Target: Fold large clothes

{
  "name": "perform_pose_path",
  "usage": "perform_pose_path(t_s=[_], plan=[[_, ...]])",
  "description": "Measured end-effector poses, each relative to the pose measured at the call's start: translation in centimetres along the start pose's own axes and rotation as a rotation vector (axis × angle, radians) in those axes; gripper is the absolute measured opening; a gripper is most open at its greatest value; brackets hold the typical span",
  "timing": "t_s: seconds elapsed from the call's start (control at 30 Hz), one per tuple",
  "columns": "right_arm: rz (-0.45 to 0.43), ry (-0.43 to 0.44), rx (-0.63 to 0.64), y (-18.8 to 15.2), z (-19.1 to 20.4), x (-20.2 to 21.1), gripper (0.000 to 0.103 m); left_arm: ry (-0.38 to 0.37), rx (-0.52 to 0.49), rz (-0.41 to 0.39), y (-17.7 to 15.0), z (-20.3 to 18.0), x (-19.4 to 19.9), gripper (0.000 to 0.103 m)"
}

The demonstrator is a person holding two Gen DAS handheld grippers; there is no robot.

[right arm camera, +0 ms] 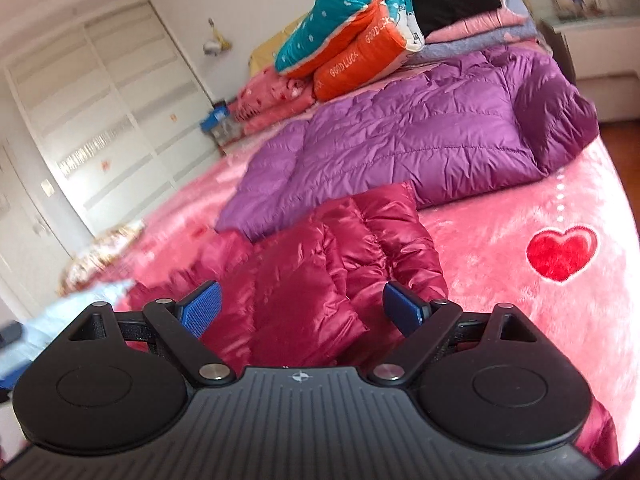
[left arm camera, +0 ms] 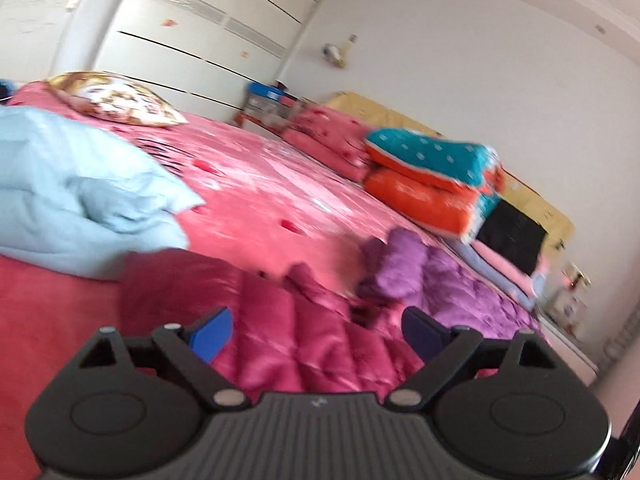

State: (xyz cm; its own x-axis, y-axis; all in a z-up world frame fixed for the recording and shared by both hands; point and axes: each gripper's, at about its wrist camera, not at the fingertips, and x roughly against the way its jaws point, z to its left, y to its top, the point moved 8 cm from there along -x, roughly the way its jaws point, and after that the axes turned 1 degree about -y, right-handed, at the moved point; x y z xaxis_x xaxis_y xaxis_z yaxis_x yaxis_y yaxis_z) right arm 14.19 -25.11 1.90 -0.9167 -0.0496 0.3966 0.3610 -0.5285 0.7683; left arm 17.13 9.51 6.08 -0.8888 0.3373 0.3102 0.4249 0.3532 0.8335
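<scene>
red jacket [right arm camera: 320, 280] lies on the pink bed [right arm camera: 500, 248], under both grippers. left gripper [left arm camera: 316, 332] jaws wide, holding nothing; right gripper [right arm camera: 302, 310] jaws wide, empty too. purple jacket [right arm camera: 420, 136] touches it beyond, toward the headboard.

Premises: a domestic bedroom. A large bed under a pink plush bedspread [right arm camera: 500, 216] with a red heart motif [right arm camera: 562, 254] fills both views, carrying folded quilts [right arm camera: 352, 32], a patterned pillow [left arm camera: 120, 98] and padded jackets. White sliding wardrobe doors [right arm camera: 104, 120] line the far wall, and a yellow headboard [left arm camera: 400, 114] stands behind the bedding.
</scene>
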Motion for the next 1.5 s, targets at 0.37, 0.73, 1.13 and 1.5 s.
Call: perform_pose_path(t_s=[0.37,0.73,1.13,1.5], plan=[[-0.004,-0.053,0.141,-0.6,2.4,-1.5,0.037,0.046,0.084,-0.067,1.5,3.1,0.8,0.092],[-0.043,-0.208,0.252,0.1,2.4,-1.6,0.037,-0.029,0.106,-0.036,0.4,2.3,-0.2,0.092],[-0.202,-0.062,0.189,1.8,4.9,2.1,0.1,-0.01,-0.143,0.028,-2.6,0.1,-2.7,0.092],[0.041,-0.078,0.473,-3.7,9.3,-5.6,0.101,0.074,-0.273,0.122,-4.9,1.5,-6.4,0.095]])
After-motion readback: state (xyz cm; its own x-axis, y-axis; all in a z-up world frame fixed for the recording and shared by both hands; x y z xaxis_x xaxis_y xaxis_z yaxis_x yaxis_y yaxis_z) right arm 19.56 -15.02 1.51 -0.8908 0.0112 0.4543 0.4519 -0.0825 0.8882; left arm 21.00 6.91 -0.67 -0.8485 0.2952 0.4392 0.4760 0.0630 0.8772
